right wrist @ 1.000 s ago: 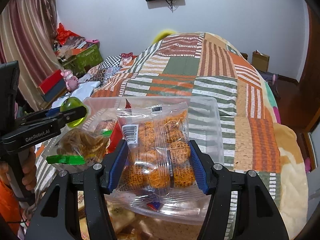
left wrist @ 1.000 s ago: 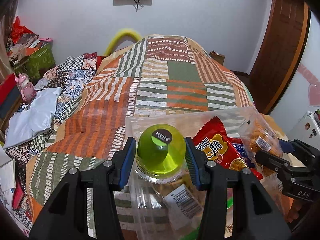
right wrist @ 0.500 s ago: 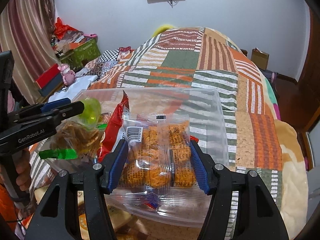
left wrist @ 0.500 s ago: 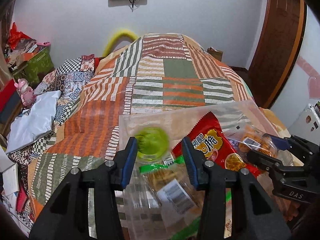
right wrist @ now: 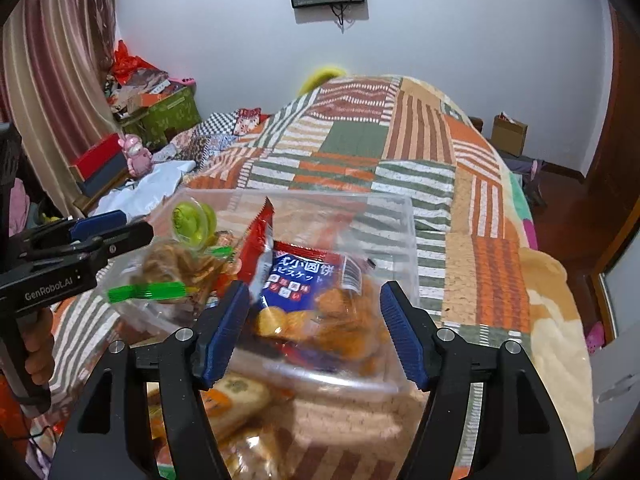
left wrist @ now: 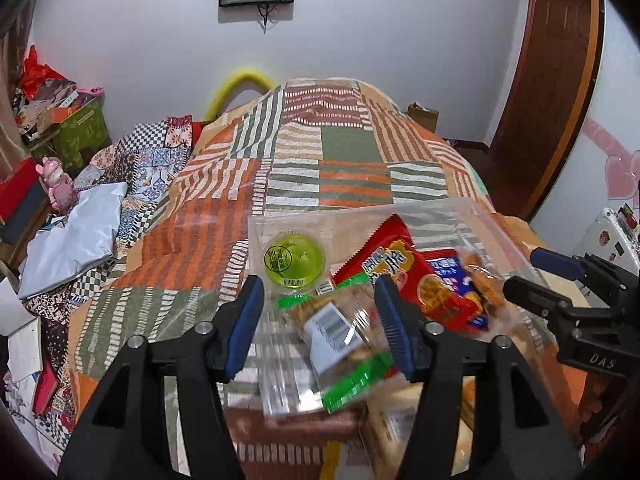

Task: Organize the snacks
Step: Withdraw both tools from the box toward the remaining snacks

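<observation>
A clear plastic bin (left wrist: 476,216) (right wrist: 404,232) sits on the patchwork bed. In it lie a green jelly cup (left wrist: 295,261) (right wrist: 193,221), a red snack bag (left wrist: 408,276) (right wrist: 258,240), a blue biscuit bag (right wrist: 300,276), a clear pack of orange crackers (right wrist: 352,320) and a green-edged clear pack (left wrist: 340,336) (right wrist: 176,268). My left gripper (left wrist: 320,324) is open over the bin's near left corner, above the green-edged pack. My right gripper (right wrist: 314,330) is open just above the cracker pack, which lies loose in the bin.
More wrapped snacks (right wrist: 236,396) lie in front of the bin under my right gripper. The patchwork blanket (left wrist: 320,160) stretches beyond the bin. Folded grey cloth (left wrist: 76,236) and clutter lie at the left. A wooden door (left wrist: 552,80) stands at the right.
My left gripper opened and the jelly cup fell into the bin's far left corner. My right gripper let go of the cracker pack, which dropped into the bin.
</observation>
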Demonstrator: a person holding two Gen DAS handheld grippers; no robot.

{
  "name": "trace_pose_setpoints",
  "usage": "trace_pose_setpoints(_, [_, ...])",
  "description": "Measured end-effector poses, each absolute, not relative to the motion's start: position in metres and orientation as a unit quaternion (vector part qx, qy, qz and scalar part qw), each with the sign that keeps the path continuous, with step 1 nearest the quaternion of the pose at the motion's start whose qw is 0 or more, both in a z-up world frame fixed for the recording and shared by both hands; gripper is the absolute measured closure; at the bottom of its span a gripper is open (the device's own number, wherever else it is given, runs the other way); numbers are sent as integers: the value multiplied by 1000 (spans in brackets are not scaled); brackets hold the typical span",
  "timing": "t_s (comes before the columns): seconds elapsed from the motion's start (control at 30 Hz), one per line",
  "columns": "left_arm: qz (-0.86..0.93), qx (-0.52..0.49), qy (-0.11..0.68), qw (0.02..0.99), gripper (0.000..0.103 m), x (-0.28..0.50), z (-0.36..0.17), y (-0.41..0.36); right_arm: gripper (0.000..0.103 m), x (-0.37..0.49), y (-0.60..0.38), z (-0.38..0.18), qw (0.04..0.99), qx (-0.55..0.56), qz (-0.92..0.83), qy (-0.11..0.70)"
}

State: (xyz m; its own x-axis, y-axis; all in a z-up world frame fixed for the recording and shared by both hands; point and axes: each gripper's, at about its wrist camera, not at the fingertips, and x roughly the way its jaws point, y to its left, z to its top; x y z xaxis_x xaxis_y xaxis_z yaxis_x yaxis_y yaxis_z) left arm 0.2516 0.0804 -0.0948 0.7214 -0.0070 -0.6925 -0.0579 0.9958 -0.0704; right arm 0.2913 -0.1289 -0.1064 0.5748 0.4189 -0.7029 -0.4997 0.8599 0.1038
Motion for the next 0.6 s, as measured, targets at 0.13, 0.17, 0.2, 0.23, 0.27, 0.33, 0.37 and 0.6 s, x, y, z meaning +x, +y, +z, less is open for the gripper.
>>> trace_pose_setpoints(0.13, [10, -45, 363, 931, 40, 232, -83, 76, 34, 276, -136, -92, 892, -51, 263, 364])
trace_pose_setpoints(0.17, [10, -45, 361, 932, 39, 226, -80, 74, 33, 271, -138, -90, 893, -51, 263, 361])
trace_pose_setpoints(0.2, [9, -44, 359, 932, 38, 222, -78, 73, 33, 267, -140, -88, 895, -51, 264, 357])
trace_pose_setpoints(0.23, [7, -44, 357, 933, 37, 217, -76, 71, 33, 264, -142, -86, 895, -52, 265, 355])
trace_pose_setpoints(0.27, [5, -44, 356, 933, 36, 212, -75, 70, 33, 261, -143, -85, 895, -51, 266, 354])
trace_pose_setpoints(0.33, [2, -45, 357, 933, 32, 204, -75, 66, 32, 253, -146, -85, 895, -52, 268, 354])
trace_pose_setpoints(0.37, [0, -45, 357, 933, 32, 201, -75, 64, 32, 250, -146, -86, 894, -54, 268, 354])
trace_pose_setpoints(0.6, [-12, -44, 377, 925, 32, 176, -90, 49, 32, 228, -151, -107, 884, -73, 270, 374])
